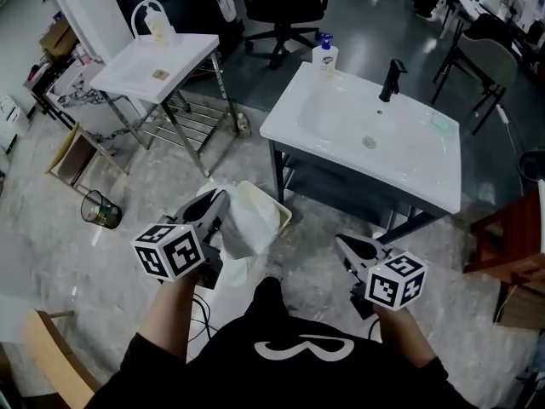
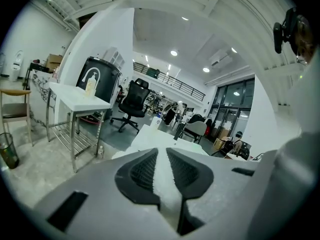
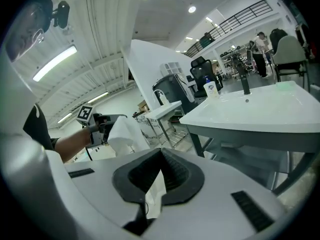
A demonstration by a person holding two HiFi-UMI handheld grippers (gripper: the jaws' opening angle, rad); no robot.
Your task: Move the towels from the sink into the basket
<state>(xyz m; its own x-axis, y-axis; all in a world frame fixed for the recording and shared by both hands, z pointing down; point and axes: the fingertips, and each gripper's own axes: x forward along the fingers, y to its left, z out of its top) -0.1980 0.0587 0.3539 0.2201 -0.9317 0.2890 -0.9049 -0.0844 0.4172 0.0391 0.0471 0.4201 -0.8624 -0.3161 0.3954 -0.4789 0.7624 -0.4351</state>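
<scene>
1. Head view: the left gripper (image 1: 223,201), at lower left of the frame, is clenched on a white towel (image 1: 247,228). The towel hangs in a bunch from its tips. The cream basket (image 1: 281,211) sits on the floor just beyond and below those tips, toward the frame's centre, so the towel hangs over its near rim. The sink (image 1: 341,118) at centre right shows no towel in its bowl. The right gripper (image 1: 342,244) at lower right lies well apart from the basket, with its jaws drawn together and nothing hanging from it. The left hand is plainly the nearer one.

2. Left gripper view: the dark pads (image 2: 142,174) press on a white strip of towel (image 2: 164,189) that runs lengthwise between them. The basket is below the frame.

3. Right gripper view: the right gripper (image 3: 160,155) has its jaws closed. A white sliver sits low in the gap, and whether it is cloth or floor cannot be told. At middle left, the left gripper (image 3: 100,126) holds the towel (image 3: 122,134) drooping downward.
</scene>
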